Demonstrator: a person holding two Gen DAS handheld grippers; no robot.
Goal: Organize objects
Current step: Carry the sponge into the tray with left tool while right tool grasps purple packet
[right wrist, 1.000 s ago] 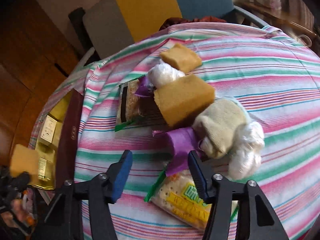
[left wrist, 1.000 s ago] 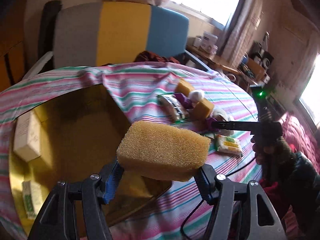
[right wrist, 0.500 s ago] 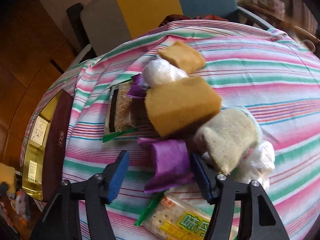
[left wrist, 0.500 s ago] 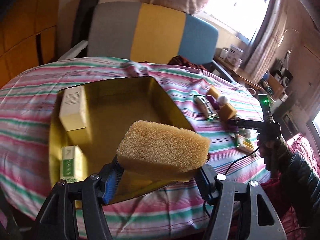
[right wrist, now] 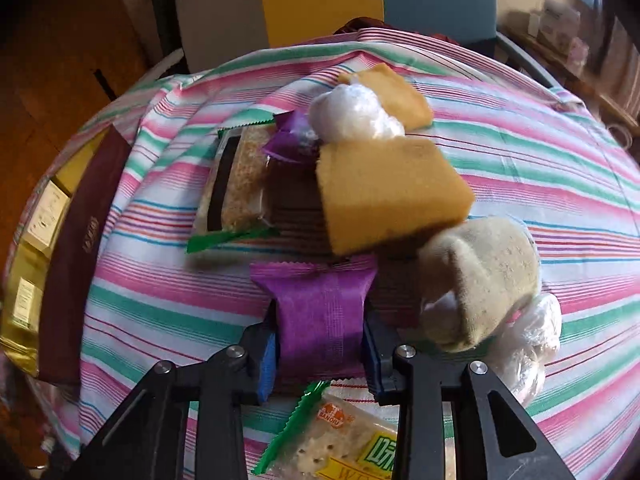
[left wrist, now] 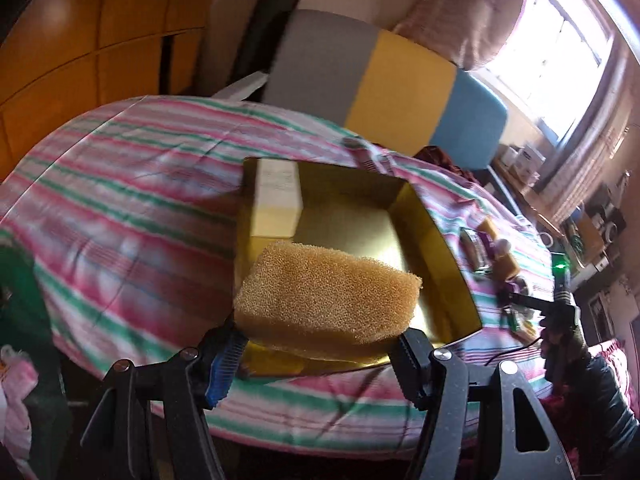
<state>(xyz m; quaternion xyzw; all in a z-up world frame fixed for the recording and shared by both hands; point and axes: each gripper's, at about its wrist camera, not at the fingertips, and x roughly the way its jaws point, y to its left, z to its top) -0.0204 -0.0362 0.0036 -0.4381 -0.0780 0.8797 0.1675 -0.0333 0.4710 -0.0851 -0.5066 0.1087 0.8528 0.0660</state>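
My left gripper is shut on a coarse yellow sponge, held above the near end of an open gold box on the striped tablecloth. A cream carton lies inside the box at its far left. In the right wrist view my right gripper is closing, and its blue pads press both sides of a purple snack packet on the cloth. Just beyond it lie another yellow sponge, a beige rolled sock and a cracker packet.
A cereal bar packet, a third sponge and clear plastic wads crowd the same pile. A grey, yellow and blue chair stands behind the table. A person's dark sleeve is at the right edge.
The left gripper carried the sponge leftwards, so the whole gold box now lies ahead of it. The right gripper moved down onto the purple packet and its jaws came together on it.
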